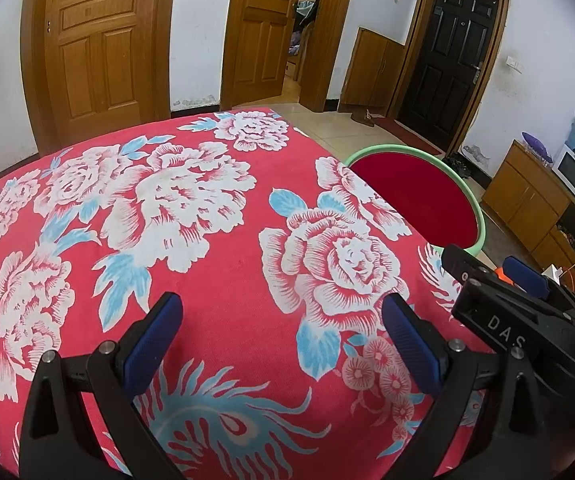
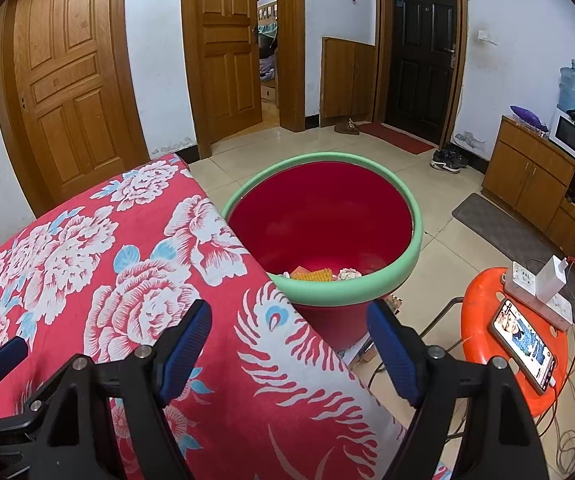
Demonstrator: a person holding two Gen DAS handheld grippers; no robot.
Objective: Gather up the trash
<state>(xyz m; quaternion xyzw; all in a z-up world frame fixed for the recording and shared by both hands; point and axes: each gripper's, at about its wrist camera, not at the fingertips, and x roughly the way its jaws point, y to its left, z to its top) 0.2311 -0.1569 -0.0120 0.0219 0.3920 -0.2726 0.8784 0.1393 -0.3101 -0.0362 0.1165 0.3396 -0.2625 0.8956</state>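
Red cloth printed with white peonies and blue leaves covers the table (image 1: pixel 223 264) filling the lower left of both views. Over it the left gripper (image 1: pixel 283 340) has its blue-padded fingers spread apart, gripping nothing. Likewise spread and empty, the right gripper (image 2: pixel 289 344) sits above the table's right edge. Just beyond that edge stands a red bucket with a green rim (image 2: pixel 407 208), holding the collected trash (image 2: pixel 317 275) at its bottom: an orange wrapper and crumpled pale scraps. At lower right, a phone (image 2: pixel 525 346) lies on an orange stool (image 2: pixel 477 300).
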